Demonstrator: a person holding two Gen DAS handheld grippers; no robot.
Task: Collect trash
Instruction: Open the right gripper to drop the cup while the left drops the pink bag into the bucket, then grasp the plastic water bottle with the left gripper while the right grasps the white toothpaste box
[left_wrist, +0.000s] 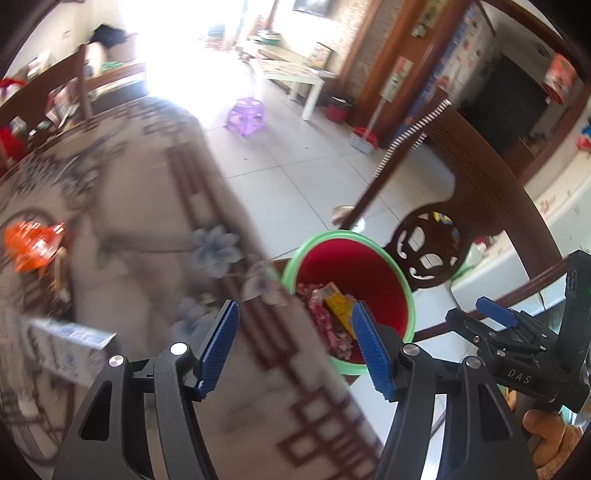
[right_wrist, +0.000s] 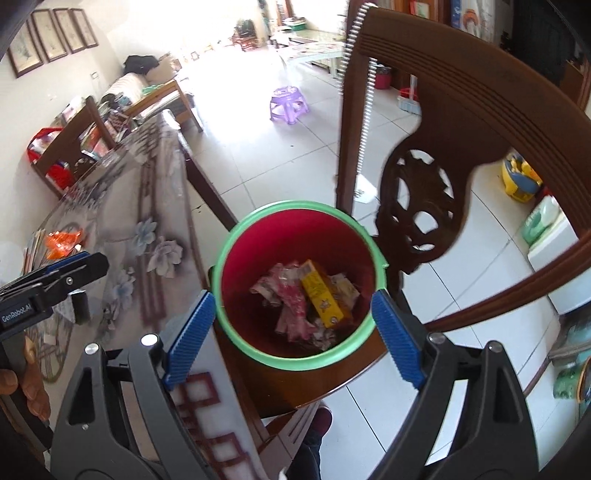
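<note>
Both claws spread, empty. Orange wrapper (left_wrist: 33, 245) on table (left_wrist: 147, 206) sits at 9 o'clock of left claw (left_wrist: 295, 349), nearer than right claw (right_wrist: 293, 336), which hangs over bin (right_wrist: 258, 221)

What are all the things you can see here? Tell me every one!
bin: 1, red with green rim, on the chair seat by the table
yellow box: 1, yellow, inside the bin
pink wrappers: several, pink and white, crumpled in the bin
orange wrapper: 1, orange, on the table
table: 1, grey floral cloth, left of the bin
chair: 1, dark carved wood, behind the bin
stool: 1, purple, on the floor far back
left gripper: 1, black with blue pads, open, over the table edge
right gripper: 1, black with blue pads, open, above the bin
</note>
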